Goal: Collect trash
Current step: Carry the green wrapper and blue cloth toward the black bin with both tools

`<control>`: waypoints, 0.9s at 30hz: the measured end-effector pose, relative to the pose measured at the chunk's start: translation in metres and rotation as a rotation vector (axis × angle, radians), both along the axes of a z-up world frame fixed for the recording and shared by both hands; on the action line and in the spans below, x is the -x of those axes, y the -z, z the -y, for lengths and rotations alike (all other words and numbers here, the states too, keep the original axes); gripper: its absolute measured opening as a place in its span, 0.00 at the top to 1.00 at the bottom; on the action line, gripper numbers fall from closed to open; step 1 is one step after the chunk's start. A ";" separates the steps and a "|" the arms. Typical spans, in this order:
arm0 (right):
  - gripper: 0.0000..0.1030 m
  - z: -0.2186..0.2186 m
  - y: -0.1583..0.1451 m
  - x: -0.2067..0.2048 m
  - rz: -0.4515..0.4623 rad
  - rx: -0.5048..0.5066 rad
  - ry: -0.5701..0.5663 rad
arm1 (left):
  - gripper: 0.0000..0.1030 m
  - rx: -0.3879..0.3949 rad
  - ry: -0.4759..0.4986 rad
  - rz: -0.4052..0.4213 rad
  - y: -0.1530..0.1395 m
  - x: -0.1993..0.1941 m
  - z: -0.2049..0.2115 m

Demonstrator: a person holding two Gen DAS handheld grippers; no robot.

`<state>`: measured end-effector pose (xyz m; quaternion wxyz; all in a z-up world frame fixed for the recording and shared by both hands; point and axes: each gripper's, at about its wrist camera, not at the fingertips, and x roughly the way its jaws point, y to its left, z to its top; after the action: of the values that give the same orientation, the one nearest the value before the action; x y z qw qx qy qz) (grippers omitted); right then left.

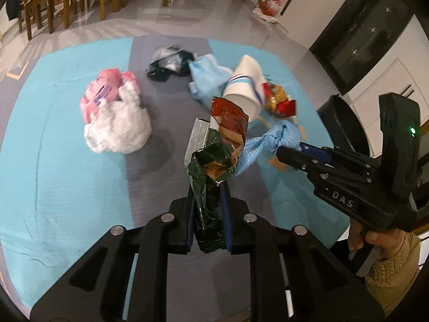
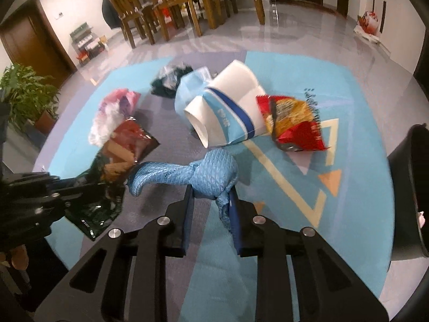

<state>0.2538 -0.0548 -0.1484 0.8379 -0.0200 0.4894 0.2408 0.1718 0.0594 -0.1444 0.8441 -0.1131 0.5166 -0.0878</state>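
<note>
My left gripper is shut on a crumpled green and red snack wrapper, held above the rug. My right gripper is shut on a knotted blue quilted cloth, which also shows in the left wrist view beside the wrapper. On the rug lie a white paper cup with blue stripes, a red and yellow snack bag, a light blue bag, a dark crumpled bag and a pink and white plastic bag.
The blue and grey rug covers a glossy tiled floor. A black bin stands at the right edge. Wooden chairs stand behind, a potted plant at the left, a red and white bag by the far wall.
</note>
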 end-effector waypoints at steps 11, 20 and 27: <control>0.75 0.063 -0.045 0.021 0.110 -0.150 0.130 | 0.82 0.012 0.060 0.162 -0.045 0.005 0.041; 0.75 0.113 -0.063 0.024 0.179 -0.230 0.264 | 0.82 0.062 0.059 0.177 -0.062 -0.006 0.064; 0.75 0.154 -0.072 0.029 0.231 -0.262 0.379 | 0.82 0.071 0.131 0.223 -0.072 -0.024 0.110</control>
<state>0.2248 -0.2092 -0.0760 0.9140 0.1535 0.3499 0.1368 0.1958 -0.0502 -0.0725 0.8843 -0.0984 0.4224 -0.1729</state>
